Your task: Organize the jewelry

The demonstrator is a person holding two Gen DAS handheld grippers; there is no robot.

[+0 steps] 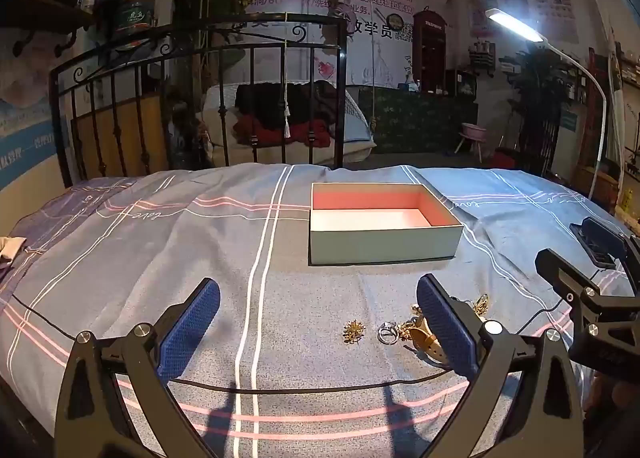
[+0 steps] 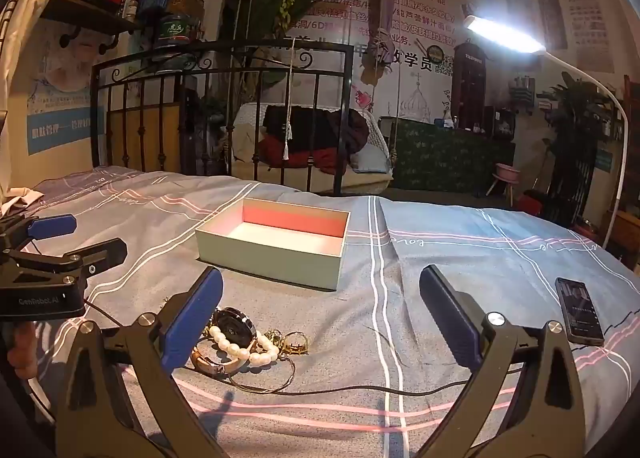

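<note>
Both claws hang wide open and hold nothing. The left claw [image 1: 318, 322] is over the bed [image 1: 160, 258], beside a gold brooch [image 1: 354, 332] and a ring [image 1: 388, 332]. The right claw [image 2: 320, 318] is near the pearl bracelet [image 2: 240, 346] and watch [image 2: 234, 324]. It looks best to pinch one small piece gently. Farther back, the box [image 2: 272, 258] waits, empty.

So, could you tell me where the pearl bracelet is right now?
In the right wrist view, the pearl bracelet lies on the bedspread beside the watch, by the left fingertip.
</note>
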